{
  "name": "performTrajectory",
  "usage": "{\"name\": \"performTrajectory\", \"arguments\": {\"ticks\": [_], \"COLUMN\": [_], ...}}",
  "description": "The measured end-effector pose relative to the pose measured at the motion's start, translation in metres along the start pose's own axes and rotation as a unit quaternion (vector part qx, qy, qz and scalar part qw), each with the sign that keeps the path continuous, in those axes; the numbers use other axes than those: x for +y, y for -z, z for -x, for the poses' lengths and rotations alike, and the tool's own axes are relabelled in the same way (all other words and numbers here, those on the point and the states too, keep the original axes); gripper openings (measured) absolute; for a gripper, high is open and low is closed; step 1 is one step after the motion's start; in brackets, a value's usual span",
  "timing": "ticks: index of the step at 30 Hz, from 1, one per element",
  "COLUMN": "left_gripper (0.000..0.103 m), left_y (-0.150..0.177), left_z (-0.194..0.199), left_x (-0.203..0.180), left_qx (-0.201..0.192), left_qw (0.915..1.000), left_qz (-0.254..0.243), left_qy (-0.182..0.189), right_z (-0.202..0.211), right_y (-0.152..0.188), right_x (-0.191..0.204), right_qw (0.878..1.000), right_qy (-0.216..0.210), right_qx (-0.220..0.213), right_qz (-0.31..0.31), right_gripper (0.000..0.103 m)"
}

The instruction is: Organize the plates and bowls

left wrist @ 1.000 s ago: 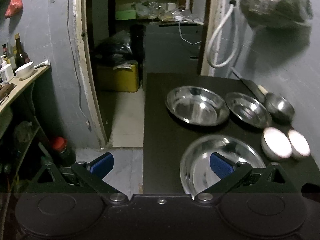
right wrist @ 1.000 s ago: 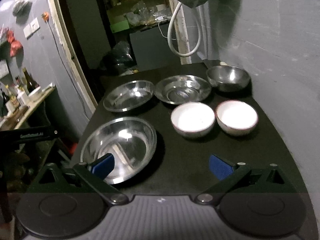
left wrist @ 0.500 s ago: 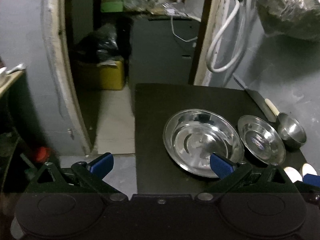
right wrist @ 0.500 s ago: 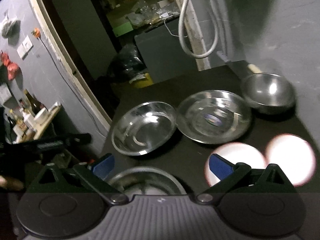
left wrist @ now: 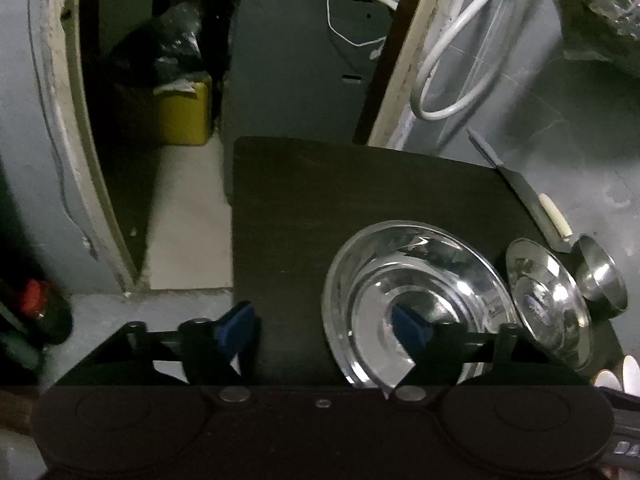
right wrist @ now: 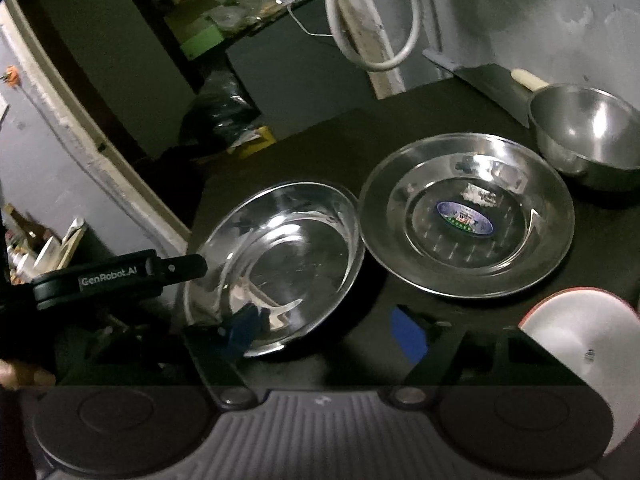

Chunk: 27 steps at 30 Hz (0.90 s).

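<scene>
Both grippers straddle opposite rims of the deep steel plate [right wrist: 280, 264], likely to lift it. The left gripper [left wrist: 326, 326] and right gripper [right wrist: 324, 330], jaws just narrowing, remain spread, pinching nothing. The flat plate [right wrist: 468, 216] sits at its three o'clock.

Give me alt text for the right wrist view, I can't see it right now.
The right gripper, jaws partly closed and holding nothing, straddles the near rim of a deep steel plate on a dark table. Beside it are a stickered steel plate, a steel bowl and a white bowl; the left gripper reaches in from the left.
</scene>
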<state>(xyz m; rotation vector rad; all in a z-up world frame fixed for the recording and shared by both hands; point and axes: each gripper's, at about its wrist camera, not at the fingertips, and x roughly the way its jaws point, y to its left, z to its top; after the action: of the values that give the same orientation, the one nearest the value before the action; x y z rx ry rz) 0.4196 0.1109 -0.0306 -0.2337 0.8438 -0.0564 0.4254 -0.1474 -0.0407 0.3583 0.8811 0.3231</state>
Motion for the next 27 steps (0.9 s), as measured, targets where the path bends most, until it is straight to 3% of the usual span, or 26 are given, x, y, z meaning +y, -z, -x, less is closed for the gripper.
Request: {"name": "performTrajectory", "arguments": {"ticks": [4,11,13,27], "left_gripper": [0.046,0.019,0.014,0.012], "left_y": [-0.001,-0.001,0.0,0.014], "left_z": [-0.009,-0.017,-0.018,0.02], "left_x": [-0.003,-0.003,0.0,-0.003], "left_qx": [0.01,0.015,0.016,-0.016], "left_qw": [0.9998,0.9996,0.9996,0.9997], "left_qz": [-0.004,0.01,0.014,-0.009], "left_qy": [0.014,0.02,0.018,0.013], "right_z": [-0.009,-0.018,-0.017,-0.001], "right_y": [0.001,0.001,0.003,0.002], "right_x": [0.001,0.002,0.005,0.012], "right_qw": [1.0,1.0,1.0,1.0], "right_qy": [0.01,0.009,0.007,-0.002], "right_qx": [0.003,0.002,0.0,-0.016], "right_qz": [-0.011,-0.027,-0.024,0.005], "right_gripper": [0.055,0.025,0.023,0.022]}}
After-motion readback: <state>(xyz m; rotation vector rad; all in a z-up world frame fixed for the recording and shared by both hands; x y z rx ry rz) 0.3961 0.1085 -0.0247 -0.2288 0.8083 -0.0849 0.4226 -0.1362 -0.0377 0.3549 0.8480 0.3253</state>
